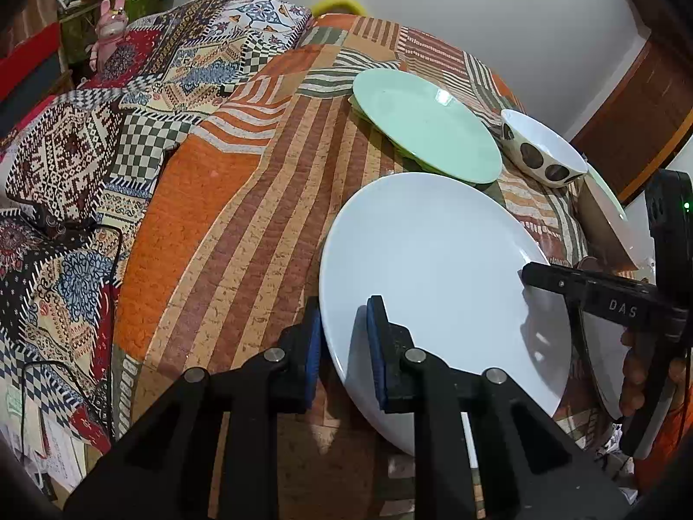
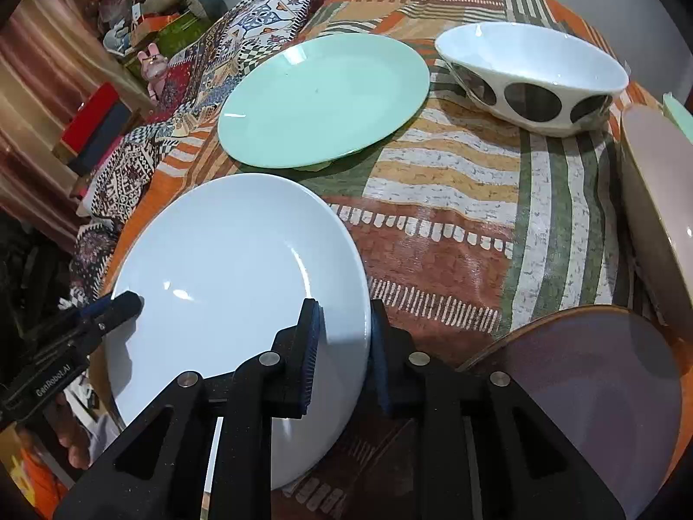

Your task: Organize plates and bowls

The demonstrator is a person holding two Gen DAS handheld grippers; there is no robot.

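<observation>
A large white plate (image 1: 433, 268) (image 2: 234, 268) lies over the striped cloth, held at two opposite edges. My left gripper (image 1: 344, 316) is shut on its left rim, one blue pad on top and the other under the edge. My right gripper (image 2: 344, 316) is shut on the opposite rim in the same way. In the left wrist view, the right gripper's upper finger (image 1: 563, 281) lies on the plate. Beyond the white plate sit a mint-green plate (image 1: 426, 125) (image 2: 322, 97) and a white bowl with dark spots (image 1: 541, 147) (image 2: 532, 78).
A brown-rimmed dark plate (image 2: 584, 390) lies close to the right gripper, and a pale bowl (image 2: 658, 208) stands tilted at the right edge. Patterned quilts (image 1: 86, 173) and a black cable (image 1: 117, 260) lie to the left. A hand (image 1: 636, 368) holds the right gripper.
</observation>
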